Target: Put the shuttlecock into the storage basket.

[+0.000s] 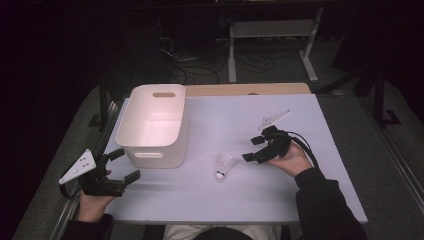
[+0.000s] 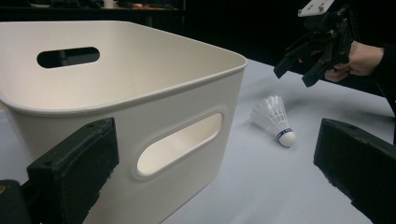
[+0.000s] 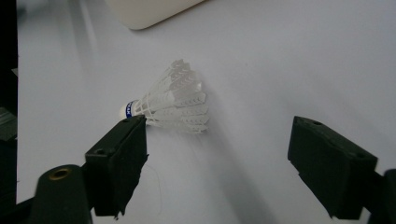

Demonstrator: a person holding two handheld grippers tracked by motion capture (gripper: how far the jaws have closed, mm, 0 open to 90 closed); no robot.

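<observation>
A white shuttlecock [image 1: 224, 166] with a blue band lies on its side on the white table [image 1: 310, 170], in front of the bin. My right gripper [image 1: 252, 148] hovers just right of it, open, jaws pointing at it. In the right gripper view the shuttlecock [image 3: 173, 100] lies just beyond the jaws of the right gripper [image 3: 224, 154], close to the left one and touching neither. My left gripper [image 1: 125, 165] is open at the table's left front corner, with nothing between its jaws. From the left gripper [image 2: 217, 186] I see the shuttlecock [image 2: 275, 119] and the right gripper [image 2: 296, 74] above it.
A white plastic bin [image 1: 150, 155] with slot handles stands at the left of the table and looks empty; its wall [image 2: 201, 107] is close in front of the left jaws. Its corner [image 3: 149, 9] is at the top of the right gripper view. Dark floor surrounds the table.
</observation>
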